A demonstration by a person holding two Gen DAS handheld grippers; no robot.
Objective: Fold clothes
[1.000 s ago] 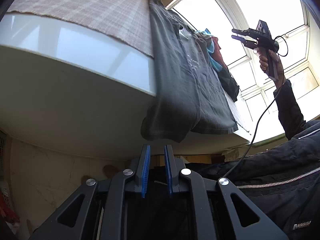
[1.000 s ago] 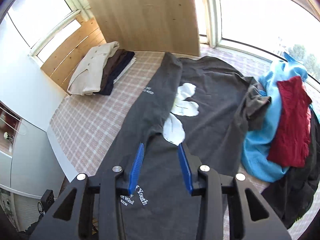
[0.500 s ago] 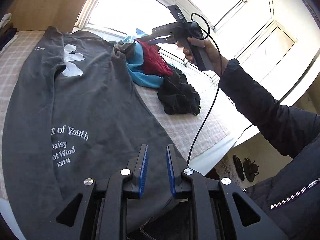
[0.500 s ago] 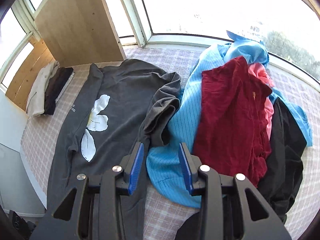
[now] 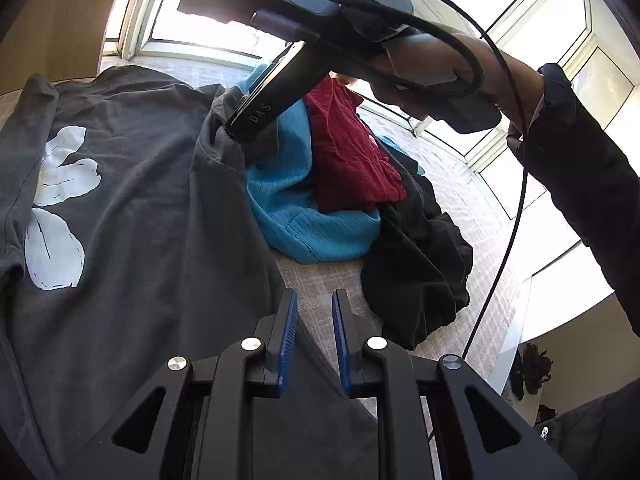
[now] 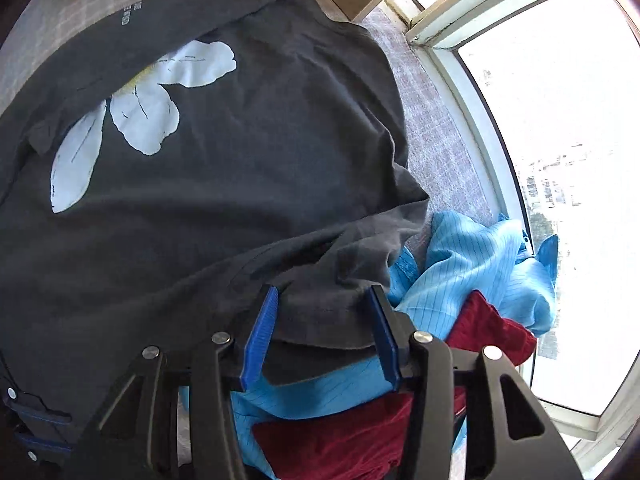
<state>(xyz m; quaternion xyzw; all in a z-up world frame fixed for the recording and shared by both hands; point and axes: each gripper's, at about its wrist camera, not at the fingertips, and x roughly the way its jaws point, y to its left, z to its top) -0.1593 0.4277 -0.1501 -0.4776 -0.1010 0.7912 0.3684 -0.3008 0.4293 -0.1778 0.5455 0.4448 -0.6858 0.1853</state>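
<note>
- In the left wrist view the right hand-held gripper (image 5: 234, 130) hides its fingertips against the grey shirt (image 5: 132, 240).
- The blue garment (image 6: 472, 264) and the red garment (image 6: 352, 444) lie partly under that shirt's sleeve and behind the gripper body.
- The white print (image 6: 125, 14) far ahead is too small to read.
- The dark items (image 5: 530, 368) on the floor at right are too small to tell.

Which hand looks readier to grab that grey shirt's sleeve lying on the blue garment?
Right. Its tongs are opening around the grey sleeve, straddling it. The left tongs are nearly closed, over bare bedcover further back.
</note>
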